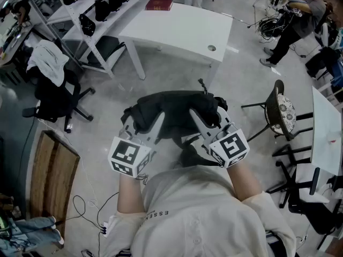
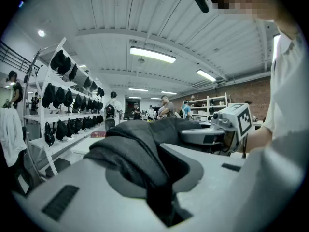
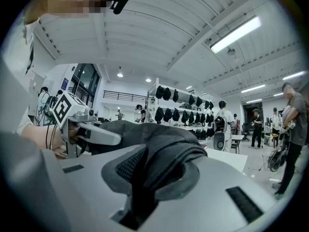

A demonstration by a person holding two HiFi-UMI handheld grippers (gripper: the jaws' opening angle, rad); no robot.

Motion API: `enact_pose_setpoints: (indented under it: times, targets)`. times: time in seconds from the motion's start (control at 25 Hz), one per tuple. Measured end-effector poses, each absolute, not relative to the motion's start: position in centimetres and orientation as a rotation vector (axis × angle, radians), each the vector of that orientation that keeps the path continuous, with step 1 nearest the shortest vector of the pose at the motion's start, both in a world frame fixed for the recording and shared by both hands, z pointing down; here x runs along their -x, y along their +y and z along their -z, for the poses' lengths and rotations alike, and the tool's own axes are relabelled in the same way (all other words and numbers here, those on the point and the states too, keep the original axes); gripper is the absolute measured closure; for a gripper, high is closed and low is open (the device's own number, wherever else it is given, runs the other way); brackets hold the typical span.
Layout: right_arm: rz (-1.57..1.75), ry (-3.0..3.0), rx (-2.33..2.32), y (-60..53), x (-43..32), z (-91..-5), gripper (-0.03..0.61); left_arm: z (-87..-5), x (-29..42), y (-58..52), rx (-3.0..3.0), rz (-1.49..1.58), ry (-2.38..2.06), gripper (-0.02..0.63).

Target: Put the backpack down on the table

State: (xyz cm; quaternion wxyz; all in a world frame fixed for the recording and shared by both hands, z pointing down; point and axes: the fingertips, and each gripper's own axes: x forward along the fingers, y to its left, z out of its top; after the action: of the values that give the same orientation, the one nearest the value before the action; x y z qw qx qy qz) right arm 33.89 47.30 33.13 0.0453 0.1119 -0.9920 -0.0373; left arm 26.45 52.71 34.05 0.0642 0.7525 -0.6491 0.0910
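Observation:
A black backpack [image 1: 174, 111] hangs in the air in front of me, held between both grippers above the grey floor. My left gripper [image 1: 153, 125] is shut on its left shoulder strap [image 2: 140, 153], which runs pinched between the jaws. My right gripper [image 1: 201, 121] is shut on the right strap [image 3: 159, 166], a padded mesh band clamped between its jaws. In the left gripper view the right gripper [image 2: 217, 132] shows beyond the bag. The white table [image 1: 179, 28] stands ahead, past the backpack, with a red book [image 1: 159, 5] at its far end.
A black office chair [image 1: 56, 98] draped with a white garment stands left. A white rack [image 1: 96, 9] with black bags runs along the far left. A stool [image 1: 278, 111] and more chairs are at right. A person [image 1: 297, 20] stands far right. A wooden panel [image 1: 51, 173] lies on the floor.

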Motion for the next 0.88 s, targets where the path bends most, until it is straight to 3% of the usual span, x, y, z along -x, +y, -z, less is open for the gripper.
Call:
enact_pose_setpoints:
  times: [0.88]
  targets:
    - [0.015, -3.036, -0.232, 42.6, -28.4, -35.5, 0.497, -36.3, -21.3, 48.6, -2.208, -0.272, -1.992, 0.537]
